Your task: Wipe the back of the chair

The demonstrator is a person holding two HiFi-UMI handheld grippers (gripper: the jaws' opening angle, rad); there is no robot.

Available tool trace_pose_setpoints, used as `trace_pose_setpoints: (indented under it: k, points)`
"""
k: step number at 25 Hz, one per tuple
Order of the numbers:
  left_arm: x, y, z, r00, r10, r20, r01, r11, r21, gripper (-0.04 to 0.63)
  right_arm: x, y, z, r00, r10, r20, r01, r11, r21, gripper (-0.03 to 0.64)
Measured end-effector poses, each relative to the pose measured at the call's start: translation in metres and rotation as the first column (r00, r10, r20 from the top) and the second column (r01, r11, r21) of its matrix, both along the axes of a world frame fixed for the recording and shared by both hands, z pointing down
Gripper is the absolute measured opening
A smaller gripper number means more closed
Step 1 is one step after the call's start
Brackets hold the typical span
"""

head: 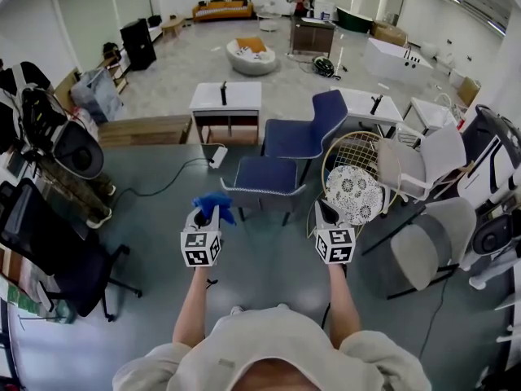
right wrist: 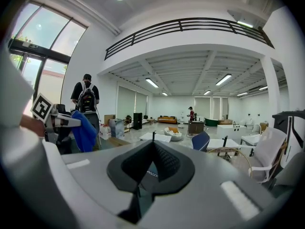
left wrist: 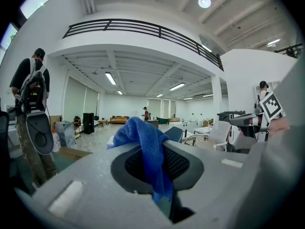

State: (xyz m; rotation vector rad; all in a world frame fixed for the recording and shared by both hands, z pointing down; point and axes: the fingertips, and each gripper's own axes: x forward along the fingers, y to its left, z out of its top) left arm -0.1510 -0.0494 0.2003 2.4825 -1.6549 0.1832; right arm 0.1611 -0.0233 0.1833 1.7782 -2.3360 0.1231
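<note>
A person stood on the grey floor (head: 269, 259) of an open showroom with a hand-held claw in each hand, facing a cluster of chairs. The left claw (head: 207, 215) was clamped on a blue cloth (head: 215, 201), and its own view showed the fabric pinched between the jaws, bunched above them with a tail hanging below. The right claw (head: 326, 213) was closed with nothing between its jaws.

The nearest navy chair (head: 264, 175) stood just ahead of both claws, apart from the cloth. A second navy chair (head: 308, 127) with a raised backrest stood right behind it, beside a white desk (head: 226, 98). A wire chair with a patterned cushion (head: 353, 192) stood to the right. From above, which face of the near chair was its back could not be made out.

With the cloth held in the air short of the upholstery, the scene would fit either an approach to the wipe or a pause after one. Any pass over the backrest would likely go best with the pinch kept firm and the loose bunch of cloth pressed against the fabric, so that the hard jaw tips stay off it. Long overlapping strokes would suit it, and the free right claw could steady the light chair.
</note>
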Motion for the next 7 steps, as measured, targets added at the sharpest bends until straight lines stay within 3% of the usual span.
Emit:
trace_pose_setpoints:
  k: [7]
  points:
    - [0.0048,0.0018,0.001,1.0,0.013,0.002,-0.013,1.0,-0.011,0.043,0.0,0.0001,0.0011,1.0,-0.007,-0.01,0.007,1.0,-0.013,0.0]
